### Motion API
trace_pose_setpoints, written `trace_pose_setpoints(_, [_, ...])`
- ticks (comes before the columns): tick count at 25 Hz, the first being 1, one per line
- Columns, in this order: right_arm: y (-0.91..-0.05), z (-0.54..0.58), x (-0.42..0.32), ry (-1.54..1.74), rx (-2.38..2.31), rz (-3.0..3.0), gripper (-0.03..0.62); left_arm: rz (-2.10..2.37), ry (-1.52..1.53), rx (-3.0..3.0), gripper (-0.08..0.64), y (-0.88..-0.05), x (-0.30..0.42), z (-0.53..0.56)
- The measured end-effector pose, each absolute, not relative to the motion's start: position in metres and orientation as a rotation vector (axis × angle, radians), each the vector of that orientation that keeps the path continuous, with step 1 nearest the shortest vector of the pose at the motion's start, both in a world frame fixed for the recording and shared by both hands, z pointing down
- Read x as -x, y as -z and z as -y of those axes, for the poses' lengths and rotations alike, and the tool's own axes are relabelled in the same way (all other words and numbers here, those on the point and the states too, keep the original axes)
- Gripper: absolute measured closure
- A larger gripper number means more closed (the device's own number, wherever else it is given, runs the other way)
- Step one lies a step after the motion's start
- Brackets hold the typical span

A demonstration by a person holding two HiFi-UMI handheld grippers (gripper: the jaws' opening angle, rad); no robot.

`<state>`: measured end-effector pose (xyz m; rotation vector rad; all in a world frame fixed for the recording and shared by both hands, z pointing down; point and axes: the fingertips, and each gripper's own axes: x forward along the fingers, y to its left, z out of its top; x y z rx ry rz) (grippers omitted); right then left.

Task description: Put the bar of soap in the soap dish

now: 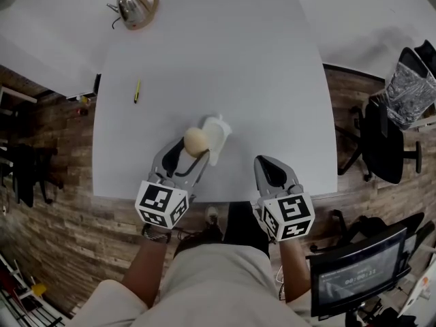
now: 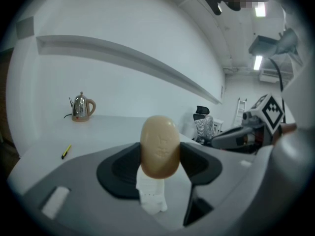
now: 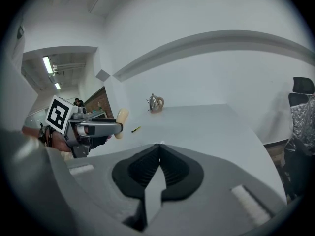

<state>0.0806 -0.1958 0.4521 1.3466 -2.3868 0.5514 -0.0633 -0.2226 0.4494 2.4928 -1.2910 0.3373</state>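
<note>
A tan oval bar of soap stands on end between the pads of my left gripper, which is shut on it. It hangs just above the near end of the white soap dish, which lies near the table's front edge. In the right gripper view the soap shows at the tip of the left gripper. My right gripper is over the front edge to the right of the dish, its jaws together with nothing between them.
The white table carries a metal kettle at the far left corner and a yellow pen near the left edge. A black office chair stands right of the table, a monitor at the lower right.
</note>
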Motion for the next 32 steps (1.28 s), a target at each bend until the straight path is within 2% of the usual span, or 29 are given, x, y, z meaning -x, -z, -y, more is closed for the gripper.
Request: trace_pose_setpoints(32, [-0.514, 0.211, -0.060, -0.680, -1.259, 2.321, 0.589, 1.146, -0.483, -2.402, 0.291, -0.518, 0.049, 0.225])
